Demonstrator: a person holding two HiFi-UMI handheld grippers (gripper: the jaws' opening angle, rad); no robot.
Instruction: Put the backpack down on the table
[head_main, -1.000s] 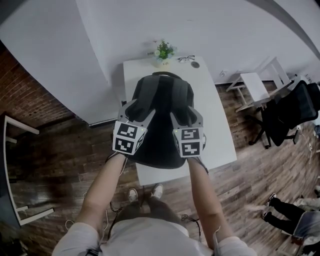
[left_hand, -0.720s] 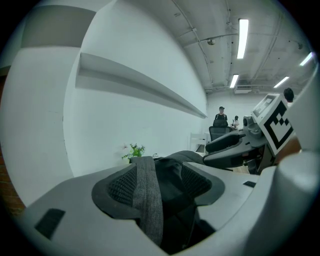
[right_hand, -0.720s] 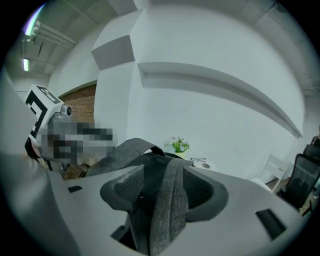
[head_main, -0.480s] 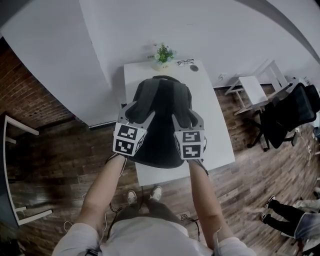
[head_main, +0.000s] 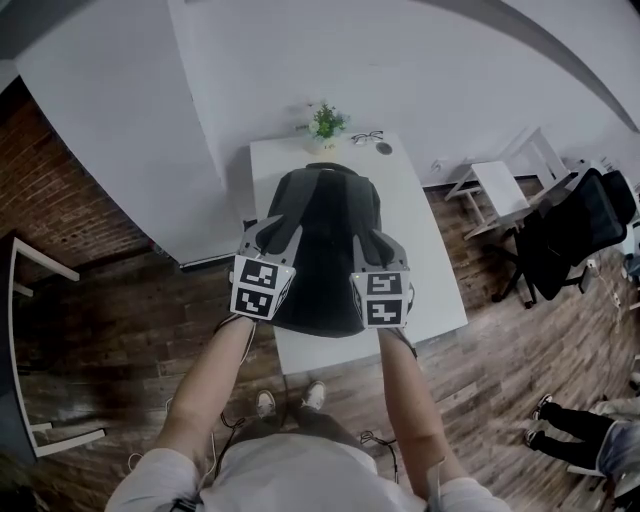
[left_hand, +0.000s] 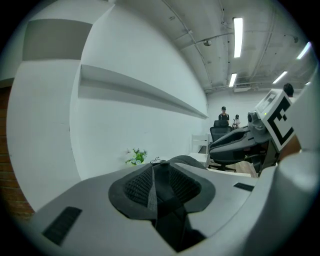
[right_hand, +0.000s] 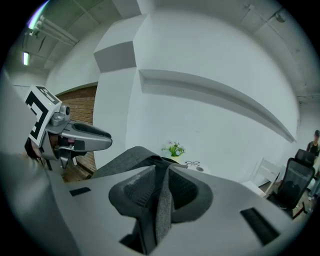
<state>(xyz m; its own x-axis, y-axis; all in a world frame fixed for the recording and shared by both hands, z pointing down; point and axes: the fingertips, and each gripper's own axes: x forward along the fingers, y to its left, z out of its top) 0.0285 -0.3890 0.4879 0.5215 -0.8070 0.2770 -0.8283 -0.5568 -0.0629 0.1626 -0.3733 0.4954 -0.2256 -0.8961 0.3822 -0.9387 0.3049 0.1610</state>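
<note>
A black and grey backpack (head_main: 322, 250) lies over the near half of the white table (head_main: 425, 260), its bottom past the front edge. My left gripper (head_main: 272, 236) sits on its left shoulder strap and my right gripper (head_main: 374, 246) on the right one. Both pairs of jaws have just been closing with a strap between them. In the left gripper view the pads (left_hand: 132, 187) of the left gripper (left_hand: 159, 181) pinch a dark strap (left_hand: 169, 212). The right gripper view shows the right gripper (right_hand: 161, 186) squeezing a grey strap (right_hand: 162, 212) the same way.
A small potted plant (head_main: 324, 122), a pair of glasses (head_main: 366, 137) and a small round object (head_main: 384, 148) sit at the table's far end by the wall. To the right stand a white side table (head_main: 500, 185) and a black office chair (head_main: 578, 222). A person's legs (head_main: 590, 440) show at bottom right.
Both grippers' jaws have narrowed onto the backpack straps. The grippers and the near end of the backpack have risen a little.
</note>
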